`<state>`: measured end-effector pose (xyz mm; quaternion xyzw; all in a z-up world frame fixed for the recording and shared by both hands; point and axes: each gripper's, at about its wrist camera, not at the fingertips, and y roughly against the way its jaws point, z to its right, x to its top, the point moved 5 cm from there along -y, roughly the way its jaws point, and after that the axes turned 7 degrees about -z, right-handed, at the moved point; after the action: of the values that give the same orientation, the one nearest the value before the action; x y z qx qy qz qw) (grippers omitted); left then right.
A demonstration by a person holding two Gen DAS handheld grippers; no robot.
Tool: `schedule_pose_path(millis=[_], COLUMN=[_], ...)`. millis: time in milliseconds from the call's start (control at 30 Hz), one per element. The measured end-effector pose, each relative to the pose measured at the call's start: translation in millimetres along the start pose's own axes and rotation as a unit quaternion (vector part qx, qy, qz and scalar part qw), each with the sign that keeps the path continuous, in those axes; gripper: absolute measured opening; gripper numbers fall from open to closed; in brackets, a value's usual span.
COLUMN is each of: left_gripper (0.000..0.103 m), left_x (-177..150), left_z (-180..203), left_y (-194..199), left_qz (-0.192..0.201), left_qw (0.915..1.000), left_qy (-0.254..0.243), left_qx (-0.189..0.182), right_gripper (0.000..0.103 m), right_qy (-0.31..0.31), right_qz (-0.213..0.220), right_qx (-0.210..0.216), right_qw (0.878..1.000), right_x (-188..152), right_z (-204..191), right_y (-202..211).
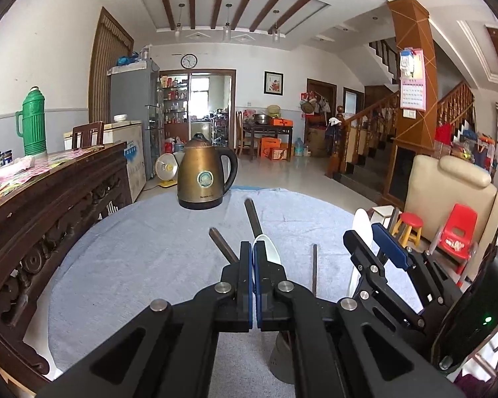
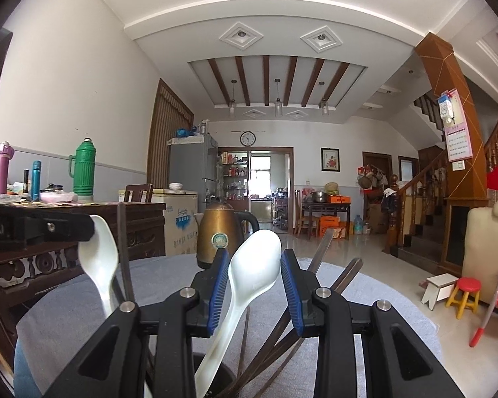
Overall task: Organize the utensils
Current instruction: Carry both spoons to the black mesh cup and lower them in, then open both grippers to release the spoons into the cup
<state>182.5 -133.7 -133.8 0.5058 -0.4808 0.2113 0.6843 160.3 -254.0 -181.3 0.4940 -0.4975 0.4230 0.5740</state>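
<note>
My left gripper (image 1: 253,243) is shut, pinching the rim of a white plastic spoon (image 1: 270,248); in the right wrist view its black finger (image 2: 66,229) meets that spoon's bowl (image 2: 98,265). My right gripper (image 2: 255,252) is shut across the bowl of a second white spoon (image 2: 249,275), which tilts with its handle running down into a utensil holder (image 2: 215,378). From the left wrist view the right gripper (image 1: 363,230) stands close on the right. Several dark chopsticks (image 1: 254,219) (image 2: 325,248) stand in the holder (image 1: 280,358), which is mostly hidden below the fingers.
A brass electric kettle (image 1: 204,172) stands at the far side of the round table, which is covered by a blue-grey cloth (image 1: 132,265). A dark carved sideboard (image 1: 49,205) with a green thermos (image 1: 33,122) lines the left. A red child's chair (image 1: 458,229) and a stool sit right.
</note>
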Motion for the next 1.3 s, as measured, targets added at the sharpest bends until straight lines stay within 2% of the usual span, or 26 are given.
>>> schedule_pose_path(millis=[300,333,367,433,500,567,633,667,733,900,1033,1133,1300], left_gripper=[0.001,0.001,0.001,0.005,0.008,0.015,0.032,0.036,0.051,0.065,0.068,0.068,0.070], left_x=[-16,-18,-19,-20,-20,-18,-16,-14,-13,-17,-24,-28,-31], left_z=[5,5,5,3,-3,-12,-22,-28,-37,-49,-49,-51,-55], left_y=[-15,-15,-15,-13,-8,1,9,15,20,26,27,27,24], left_qz=[-0.027,-0.031,-0.034,-0.037,-0.034,-0.028,-0.019,-0.011,-0.009,-0.020,-0.036,-0.048,-0.071], left_qw=[0.9995,0.9994,0.9993,0.9992,0.9994,0.9996,0.9995,0.9992,0.9986,0.9970,0.9962,0.9955,0.9925], left_qy=[-0.013,-0.015,-0.015,-0.013,-0.005,0.010,0.026,0.036,0.047,0.062,0.067,0.069,0.069], left_qx=[-0.004,-0.006,-0.007,-0.008,-0.005,0.000,0.007,0.015,0.022,0.043,0.042,0.044,0.072], right_gripper=[0.036,0.040,0.052,0.067,0.068,0.067,0.067,0.067,0.067,0.067,0.067,0.067,0.067], right_qy=[0.007,0.005,0.002,-0.008,-0.011,-0.011,-0.011,-0.013,-0.028,-0.093,-0.145,-0.181,-0.212], right_qz=[-0.016,-0.021,-0.025,-0.026,-0.021,-0.013,0.001,0.008,0.021,0.035,0.013,-0.016,-0.087], right_qx=[0.023,0.027,0.030,0.034,0.030,0.021,0.007,-0.003,-0.015,-0.063,-0.096,-0.104,-0.119], right_qw=[1.000,0.999,0.999,0.999,0.999,1.000,1.000,1.000,0.999,0.993,0.985,0.978,0.966], right_x=[-12,-13,-13,-14,-12,-8,0,4,16,38,40,33,12], right_z=[1,2,3,5,8,12,17,21,32,70,107,129,151], right_y=[8,8,10,16,24,34,45,51,61,81,85,83,72])
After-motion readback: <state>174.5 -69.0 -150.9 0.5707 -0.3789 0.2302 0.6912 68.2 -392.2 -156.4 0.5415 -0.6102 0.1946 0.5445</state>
